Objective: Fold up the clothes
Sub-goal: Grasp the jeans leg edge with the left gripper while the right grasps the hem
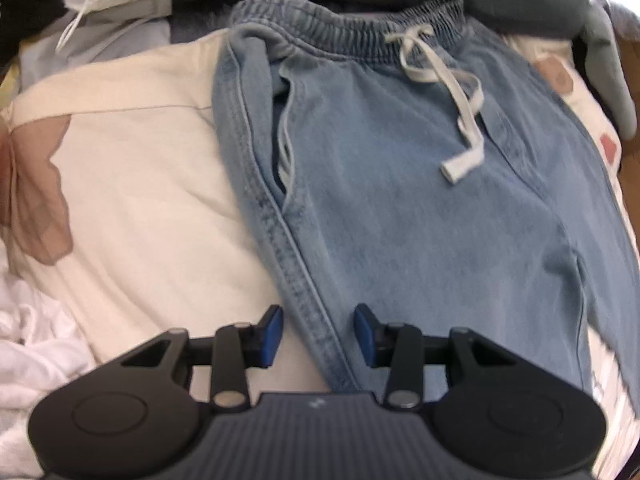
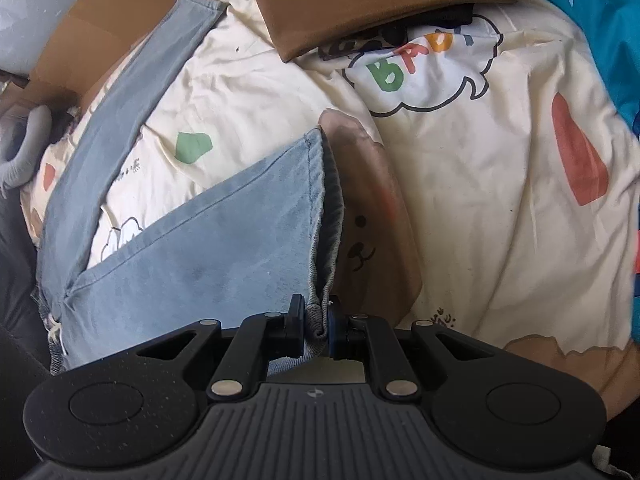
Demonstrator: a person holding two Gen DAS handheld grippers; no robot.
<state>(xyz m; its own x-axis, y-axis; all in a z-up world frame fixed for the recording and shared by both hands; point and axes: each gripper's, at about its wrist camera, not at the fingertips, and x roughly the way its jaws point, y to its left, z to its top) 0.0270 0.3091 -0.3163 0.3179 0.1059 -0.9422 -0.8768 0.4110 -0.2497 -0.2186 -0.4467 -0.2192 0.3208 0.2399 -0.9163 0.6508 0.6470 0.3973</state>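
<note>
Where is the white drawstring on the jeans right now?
In the left wrist view, the drawstring hangs from the elastic waistband at upper centre-right, trailing down the front of the jeans, well ahead of the open left gripper.

Matt faded denim trousers (image 1: 400,184)

Left claw (image 1: 319,334): black body with a ribbed grey centre plate bearing a small pale mark, and 2 round black discs, 1 at each side. 2 black link arms run forward, each pinned with silver rivets. Each finger ends in a blue pad (image 1: 273,330).

Right claw (image 2: 316,326): same build. Ribbed dark plate with a small pale mark, 2 round discs, black link arms, silver rivets. Fine pale specks dot the black surface. Blue pad (image 2: 333,334) partly visible.
</note>
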